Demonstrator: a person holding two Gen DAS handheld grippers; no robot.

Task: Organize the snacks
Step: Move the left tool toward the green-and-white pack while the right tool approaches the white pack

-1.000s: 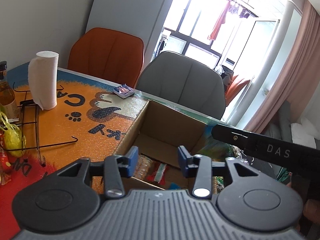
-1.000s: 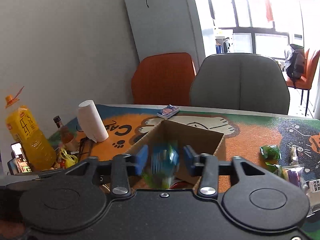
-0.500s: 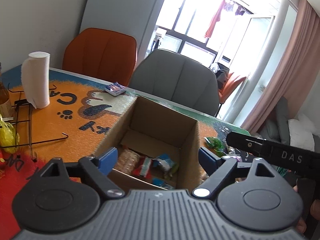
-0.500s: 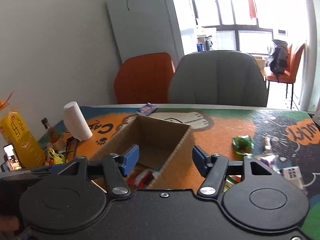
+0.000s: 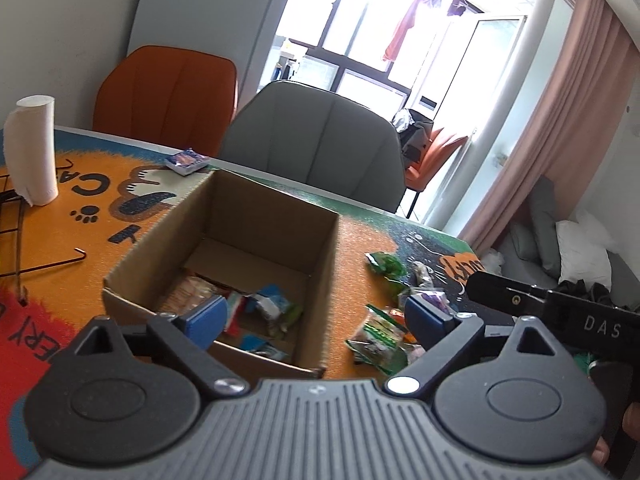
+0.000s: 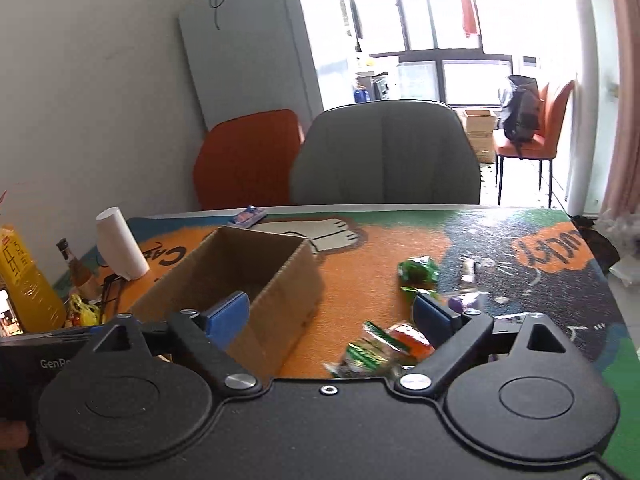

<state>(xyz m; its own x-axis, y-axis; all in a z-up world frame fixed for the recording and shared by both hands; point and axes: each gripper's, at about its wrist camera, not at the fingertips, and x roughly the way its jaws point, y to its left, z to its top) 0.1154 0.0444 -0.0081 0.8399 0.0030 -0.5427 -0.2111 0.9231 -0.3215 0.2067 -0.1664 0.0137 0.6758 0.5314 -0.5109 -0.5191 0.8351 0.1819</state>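
Observation:
An open cardboard box (image 5: pixel 332 264) stands on the cartoon-printed table mat, with several snack packets (image 5: pixel 264 304) lying in its bottom. My left gripper (image 5: pixel 314 316) hangs over the box's near right corner. Its jaws are opening and nothing is between them. My right gripper (image 6: pixel 330 314) sits to the right of the box (image 6: pixel 260 272), above loose packets (image 6: pixel 376 350); its jaws are also opening and hold nothing. More loose snacks lie right of the box: a green packet (image 6: pixel 418 270), a purple one (image 6: pixel 464 302) and a green-white packet (image 5: pixel 380 332).
A paper towel roll (image 5: pixel 32 152) and a wire rack (image 5: pixel 24 248) stand on the left. A small blue packet (image 5: pixel 186 160) lies at the far edge. A yellow bottle (image 6: pixel 24 280) stands far left. Orange chair (image 5: pixel 168 92) and grey chair (image 5: pixel 316 140) stand behind the table.
Both grippers have swung to the right, away from above the box, and their jaws have spread wide. The blurred packet between the right jaws a second ago is gone from them.

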